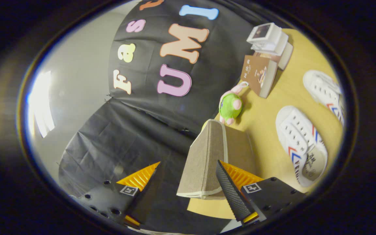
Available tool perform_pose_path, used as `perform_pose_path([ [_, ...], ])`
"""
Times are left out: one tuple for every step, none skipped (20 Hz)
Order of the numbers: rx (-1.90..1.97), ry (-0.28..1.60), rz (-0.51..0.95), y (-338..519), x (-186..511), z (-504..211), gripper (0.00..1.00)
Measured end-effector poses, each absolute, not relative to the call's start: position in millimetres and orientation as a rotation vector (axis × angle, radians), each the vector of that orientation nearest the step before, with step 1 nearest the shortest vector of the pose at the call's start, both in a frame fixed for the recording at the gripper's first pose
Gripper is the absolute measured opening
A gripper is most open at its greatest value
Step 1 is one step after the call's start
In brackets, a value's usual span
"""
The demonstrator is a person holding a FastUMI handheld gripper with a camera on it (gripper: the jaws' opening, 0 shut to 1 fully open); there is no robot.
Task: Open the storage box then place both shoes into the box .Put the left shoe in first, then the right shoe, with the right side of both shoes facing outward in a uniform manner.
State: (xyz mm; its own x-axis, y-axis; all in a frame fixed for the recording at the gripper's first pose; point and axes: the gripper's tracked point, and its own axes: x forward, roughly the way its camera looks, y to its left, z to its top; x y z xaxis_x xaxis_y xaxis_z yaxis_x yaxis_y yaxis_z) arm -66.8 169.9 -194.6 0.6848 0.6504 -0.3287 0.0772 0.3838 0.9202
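The storage box [204, 160] is beige-brown with pale edging, both shoes [300, 145] [325, 89] are white with red-and-blue chevron stripes, the plush toy [230, 106] is green and pink, and the table [266, 117] is yellow.

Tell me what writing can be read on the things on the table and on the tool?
Nearer shoe: dark print on insole and side, too blurred to read.
Brown carton: pale print, too small to read.
Gripper, open with the storage box flap between its fingers: square coded markers, no words.
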Motion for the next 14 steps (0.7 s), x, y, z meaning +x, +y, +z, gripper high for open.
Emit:
perform_pose_path([
  [1.18,0.781,0.411,174,-68,-201,1.0],
  [1.22,0.801,0.402,175,-71,-208,1.0],
  [1.254,0.825,0.39,177,-74,-217,1.0],
  [1.282,0.844,0.374,177,-75,-224,1.0],
  [1.303,0.859,0.361,177,-74,-231,1.0],
  [1.322,0.87,0.345,177,-72,-237,1.0],
  [1.345,0.881,0.33,177,-70,-243,1.0],
  [1.37,0.895,0.32,178,-70,-248,1.0],
  [1.387,0.906,0.309,179,-69,-253,1.0],
  [1.396,0.917,0.298,181,-69,-258,1.0],
  [1.398,0.924,0.289,183,-69,-261,1.0],
  [1.396,0.927,0.283,184,-68,-263,1.0],
  [1.394,0.936,0.279,187,-67,-268,1.0],
  [1.394,0.946,0.276,189,-71,-271,1.0],
])
